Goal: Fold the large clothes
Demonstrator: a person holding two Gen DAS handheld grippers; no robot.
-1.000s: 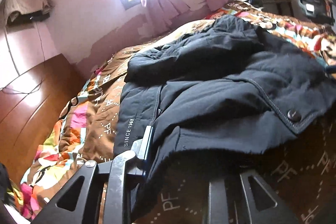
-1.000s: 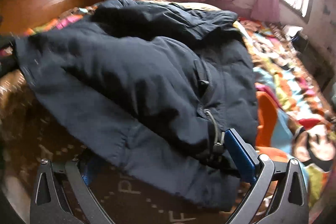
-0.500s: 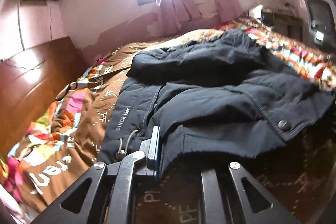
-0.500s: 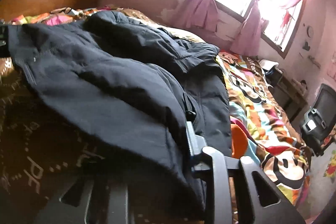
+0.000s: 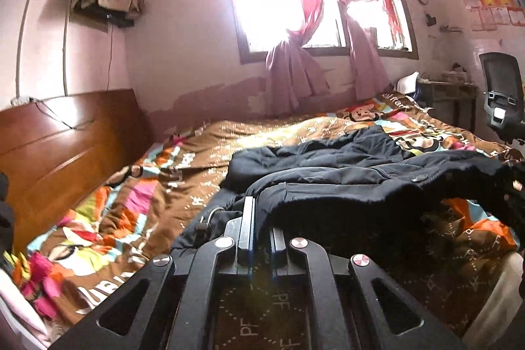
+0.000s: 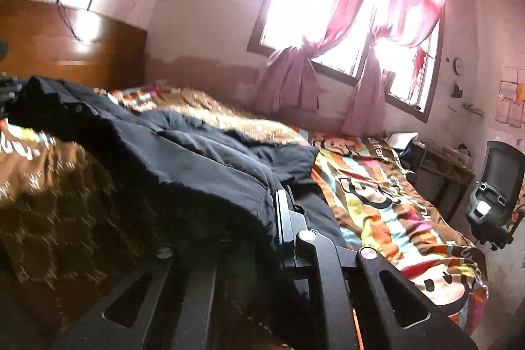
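Note:
A dark navy padded jacket [image 5: 361, 179] lies on a bed with a brown and multicoloured cartoon quilt [image 5: 137, 202]. My left gripper [image 5: 261, 218] is shut on the jacket's near hem and holds it lifted off the quilt. In the right wrist view the jacket [image 6: 183, 159] drapes over my right gripper [image 6: 272, 218], which is shut on the hem at the other end; its left finger is hidden under the cloth. The hem hangs raised between the two grippers.
A wooden headboard [image 5: 55, 146] stands at the left. A window with pink curtains [image 5: 305, 31] is behind the bed. A black office chair [image 5: 502, 94] and a cluttered desk [image 5: 449, 94] stand at the right.
Both grippers have risen and tilted up with the jacket hem, lifting it off the quilt. The views now show more wall and window. The left jaws have closed tighter.

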